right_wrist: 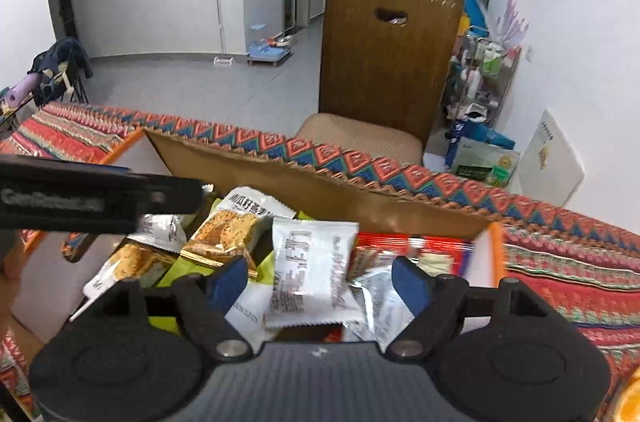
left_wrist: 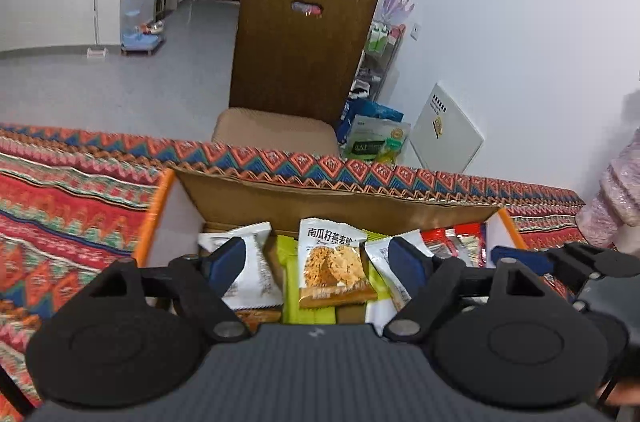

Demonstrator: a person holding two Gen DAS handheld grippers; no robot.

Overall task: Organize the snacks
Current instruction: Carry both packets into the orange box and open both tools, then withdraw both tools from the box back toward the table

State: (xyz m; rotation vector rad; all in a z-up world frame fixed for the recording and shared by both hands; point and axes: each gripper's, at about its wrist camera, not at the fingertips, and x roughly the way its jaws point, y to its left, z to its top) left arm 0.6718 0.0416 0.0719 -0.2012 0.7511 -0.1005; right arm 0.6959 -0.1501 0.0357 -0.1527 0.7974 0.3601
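Observation:
A cardboard box (left_wrist: 320, 198) with orange edges sits on the patterned tablecloth and holds several snack packets. My left gripper (left_wrist: 316, 262) hovers over it, open. An oat-crisp packet (left_wrist: 334, 262) lies between the fingers, clear of both pads, with white packets (left_wrist: 248, 262) and a green one (left_wrist: 288, 278) beside it. Red packets (left_wrist: 456, 238) fill the right end. My right gripper (right_wrist: 320, 282) is open over the same box (right_wrist: 320, 190). A blurred white packet (right_wrist: 308, 274) sits between its fingers, untouched by the pads. The left gripper's arm (right_wrist: 100, 202) crosses the left of the right wrist view.
The tablecloth (left_wrist: 60, 214) covers the table around the box. Behind the table stands a wooden chair (left_wrist: 300, 54) with a beige cushion. Bags (left_wrist: 376, 138), a white panel (left_wrist: 448, 130) and a wire rack (left_wrist: 380, 62) line the right wall. A pink sleeve (left_wrist: 616, 198) shows at right.

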